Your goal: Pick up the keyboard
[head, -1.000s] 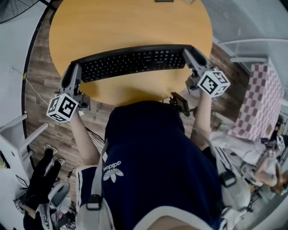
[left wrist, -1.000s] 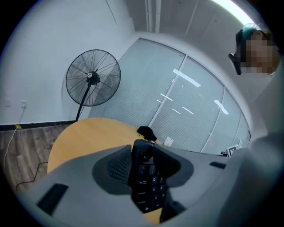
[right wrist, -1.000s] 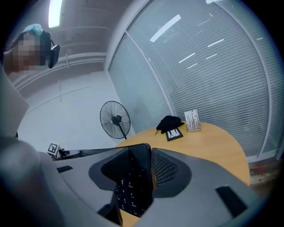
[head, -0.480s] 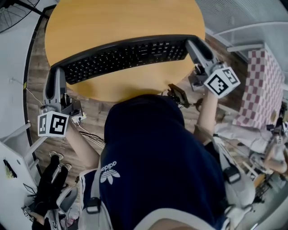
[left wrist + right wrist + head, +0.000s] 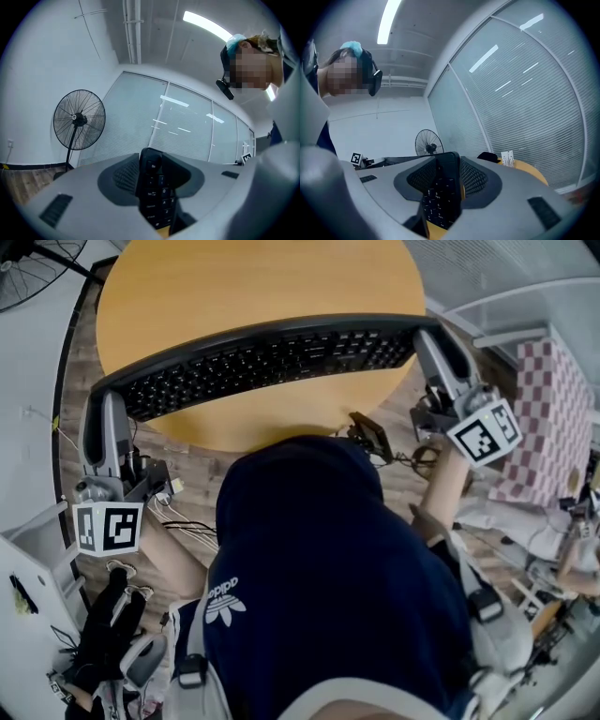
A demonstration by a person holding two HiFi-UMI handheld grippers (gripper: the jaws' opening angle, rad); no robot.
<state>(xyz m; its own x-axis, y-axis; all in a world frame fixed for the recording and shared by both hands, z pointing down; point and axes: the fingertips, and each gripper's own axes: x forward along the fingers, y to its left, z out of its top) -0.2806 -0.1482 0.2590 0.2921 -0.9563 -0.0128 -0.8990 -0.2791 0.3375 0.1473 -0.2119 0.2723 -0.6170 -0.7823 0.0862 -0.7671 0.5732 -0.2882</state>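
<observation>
The left hand-held gripper [image 5: 103, 407] and right hand-held gripper [image 5: 434, 341] each clamped one keyboard [image 5: 272, 357] end, balancing it over the surface [image 5: 253, 277].

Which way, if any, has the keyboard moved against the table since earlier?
Yes. The keyboard has lifted toward the camera; its ends now reach past the rim of the table.

Light: bright, even, indoor; ceiling strip lamp [image 5: 206, 26] glares white overhead. Sheen: mild on tabletop [image 5: 253, 287], shadows soft. Lens: strong fisheye bowing, black corners in both gripper views. Focus: keyboard [image 5: 272, 357] crisp in head view, soft up close.
</observation>
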